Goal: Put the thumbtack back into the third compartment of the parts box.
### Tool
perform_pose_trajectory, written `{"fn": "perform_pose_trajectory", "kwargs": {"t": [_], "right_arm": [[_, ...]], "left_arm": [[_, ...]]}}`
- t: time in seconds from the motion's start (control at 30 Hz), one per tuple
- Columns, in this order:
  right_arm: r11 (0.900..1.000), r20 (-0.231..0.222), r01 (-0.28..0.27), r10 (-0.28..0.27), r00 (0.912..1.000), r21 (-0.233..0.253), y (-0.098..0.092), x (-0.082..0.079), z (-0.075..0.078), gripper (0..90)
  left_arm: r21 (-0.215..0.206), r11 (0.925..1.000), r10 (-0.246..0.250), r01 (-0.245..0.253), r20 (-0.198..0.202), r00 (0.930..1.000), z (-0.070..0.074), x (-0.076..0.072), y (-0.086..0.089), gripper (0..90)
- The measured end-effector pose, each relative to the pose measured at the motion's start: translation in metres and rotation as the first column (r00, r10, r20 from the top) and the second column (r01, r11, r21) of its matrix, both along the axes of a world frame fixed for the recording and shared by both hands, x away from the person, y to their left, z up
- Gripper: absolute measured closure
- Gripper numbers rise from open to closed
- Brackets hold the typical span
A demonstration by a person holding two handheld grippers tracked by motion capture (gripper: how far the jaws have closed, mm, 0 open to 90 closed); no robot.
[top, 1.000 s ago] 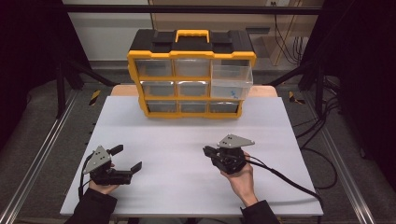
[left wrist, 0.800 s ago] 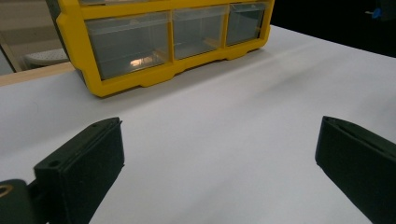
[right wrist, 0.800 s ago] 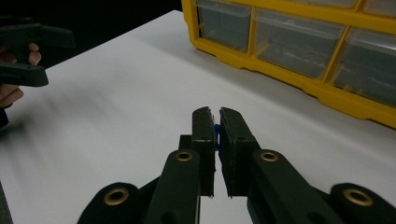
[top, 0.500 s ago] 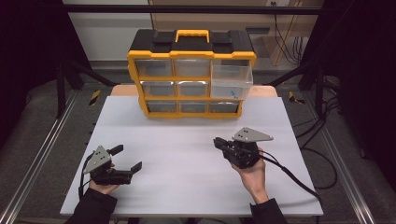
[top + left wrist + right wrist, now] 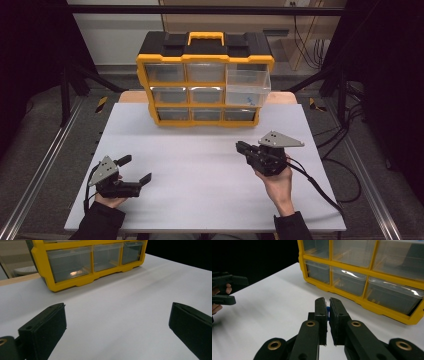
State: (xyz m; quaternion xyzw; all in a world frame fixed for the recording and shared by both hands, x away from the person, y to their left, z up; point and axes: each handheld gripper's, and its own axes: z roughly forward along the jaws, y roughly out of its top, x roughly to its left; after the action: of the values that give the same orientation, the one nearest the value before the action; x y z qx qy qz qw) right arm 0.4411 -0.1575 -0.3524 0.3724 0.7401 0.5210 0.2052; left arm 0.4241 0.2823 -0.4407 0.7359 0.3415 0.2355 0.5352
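We note a small blue piece (image 5: 327,308) pinched between the nearly closed jaws of the right gripper (image 5: 327,312), seen from its own camera. Ahead stands the yellow drawer cabinet (image 5: 205,80), one drawer (image 5: 247,86) pulled out, on the white table (image 5: 200,165). Left gripper (image 5: 135,170) spread wide, empty. Dark room around.

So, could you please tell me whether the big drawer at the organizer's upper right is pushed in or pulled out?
Pulled out: in the high view the clear drawer juts forward of the yellow organizer front, while the others sit flush.
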Motion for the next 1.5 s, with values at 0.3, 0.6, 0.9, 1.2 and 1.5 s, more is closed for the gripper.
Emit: {"fn": "perform_pose_trajectory", "kwargs": {"t": [0.3,0.6,0.9,1.2,1.5], "right_arm": [[1.000,0.012,0.017,-0.017,0.9998,0.018,-0.005,0.006,0.014,85.3],[0.999,0.023,0.035,-0.036,0.9991,0.015,-0.010,0.011,0.031,85.3],[0.998,0.044,0.055,-0.056,0.9975,0.011,-0.014,0.015,0.050,85.3],[0.998,0.056,0.070,-0.070,0.9960,-0.005,-0.016,0.019,0.065,85.3],[0.996,0.069,0.085,-0.084,0.9941,-0.011,-0.015,0.024,0.079,85.3]], "left_arm": [[0.000,1.0000,0.000,0.000,0.002,1.0000,0.000,0.000,0.000,0.8],[0.002,1.0000,-0.001,0.001,0.001,1.0000,0.000,0.000,0.000,0.8],[0.001,1.0000,0.000,0.000,0.001,1.0000,0.000,0.000,0.000,0.8],[0.001,1.0000,0.001,-0.001,-0.001,1.0000,0.000,0.000,0.000,0.8],[0.000,1.0000,0.001,-0.001,-0.001,1.0000,0.000,0.000,0.000,0.8]]}}
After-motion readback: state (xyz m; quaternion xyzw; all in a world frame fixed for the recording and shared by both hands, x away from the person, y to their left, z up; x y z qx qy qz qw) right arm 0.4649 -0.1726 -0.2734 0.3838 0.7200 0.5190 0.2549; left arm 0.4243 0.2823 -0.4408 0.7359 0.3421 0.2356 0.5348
